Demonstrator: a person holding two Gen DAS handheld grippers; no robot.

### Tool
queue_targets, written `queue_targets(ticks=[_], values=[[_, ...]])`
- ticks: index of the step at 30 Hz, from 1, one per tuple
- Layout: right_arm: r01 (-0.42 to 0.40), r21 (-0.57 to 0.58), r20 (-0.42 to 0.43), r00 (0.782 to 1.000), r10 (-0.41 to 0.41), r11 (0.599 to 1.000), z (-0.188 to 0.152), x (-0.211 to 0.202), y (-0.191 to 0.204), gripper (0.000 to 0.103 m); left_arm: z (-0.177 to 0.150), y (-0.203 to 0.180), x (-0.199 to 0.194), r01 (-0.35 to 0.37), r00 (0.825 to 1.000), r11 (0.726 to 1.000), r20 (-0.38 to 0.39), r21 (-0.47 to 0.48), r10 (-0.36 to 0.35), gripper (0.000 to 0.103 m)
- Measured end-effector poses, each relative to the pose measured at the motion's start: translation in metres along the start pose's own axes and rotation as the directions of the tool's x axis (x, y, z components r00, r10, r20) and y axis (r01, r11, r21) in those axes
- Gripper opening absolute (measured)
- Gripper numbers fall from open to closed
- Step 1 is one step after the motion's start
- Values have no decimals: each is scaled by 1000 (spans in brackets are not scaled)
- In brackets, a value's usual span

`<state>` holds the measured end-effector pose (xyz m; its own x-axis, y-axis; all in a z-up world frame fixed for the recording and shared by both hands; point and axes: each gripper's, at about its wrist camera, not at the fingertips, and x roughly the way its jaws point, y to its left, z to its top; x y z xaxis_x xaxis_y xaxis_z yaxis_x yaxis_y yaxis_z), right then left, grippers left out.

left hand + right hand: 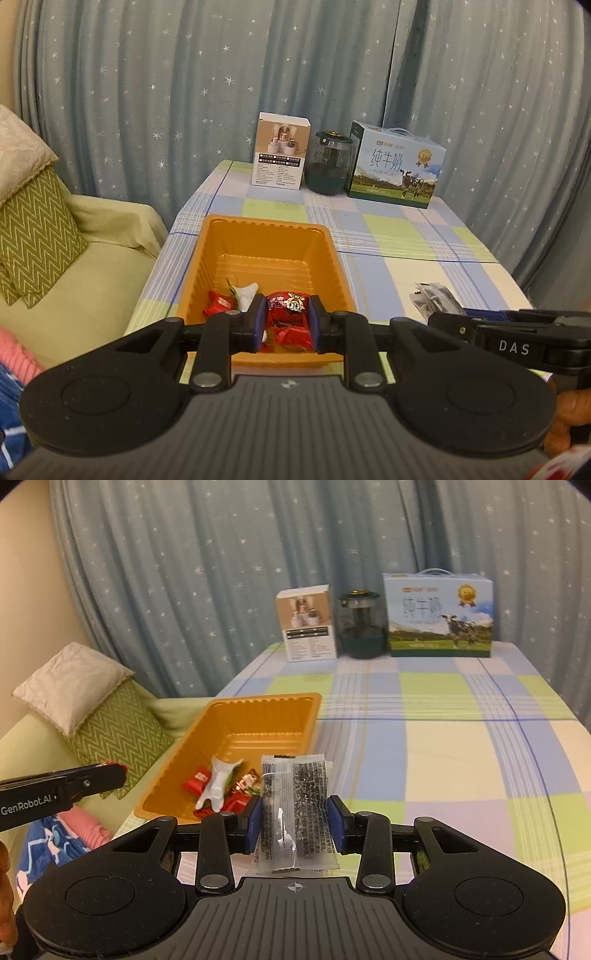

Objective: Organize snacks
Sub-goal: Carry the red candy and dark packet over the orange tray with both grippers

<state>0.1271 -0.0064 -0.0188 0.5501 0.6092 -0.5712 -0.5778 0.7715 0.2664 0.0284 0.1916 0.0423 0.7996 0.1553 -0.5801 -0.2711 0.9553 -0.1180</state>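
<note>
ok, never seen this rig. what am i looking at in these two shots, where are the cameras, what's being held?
No robot here: a person carries a two-finger gripper in each hand, and a fisheye camera on each looks forward along the fingers.

One picture is from the left gripper. It is closed on a red snack packet, above the orange tray, which holds a few more wrapped snacks.

The other is from the right gripper, closed on a clear packet with dark print, over the checked tablecloth just right of the tray.

At the table's far edge stand a white product box, a dark glass jar and a milk carton case. A sofa with cushions sits to the left.
</note>
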Motion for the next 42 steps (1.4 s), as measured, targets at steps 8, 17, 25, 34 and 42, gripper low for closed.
queue_targets(ticks=[8,17,25,34,42], values=[[-37,-7,-27,999,37,999,17,38,11,38,13,17,33,6,1000,999,-29,32,-5,21],[-47,-7,-50,998,46,999,34,80,12,38,21,38,81,20,996,999,-88,44,-16,21],[-56,0,-75,996,56,998,36,104,11,38,19,45,109,38,991,998,-132,57,-30,38],[-48,26,-86,995,50,999,35,108,2,38,15,61,98,4,994,999,-107,40,0,46],[-72,36,-90,993,75,997,38,111,10,38,13,63,86,-21,996,999,-87,39,24,46]])
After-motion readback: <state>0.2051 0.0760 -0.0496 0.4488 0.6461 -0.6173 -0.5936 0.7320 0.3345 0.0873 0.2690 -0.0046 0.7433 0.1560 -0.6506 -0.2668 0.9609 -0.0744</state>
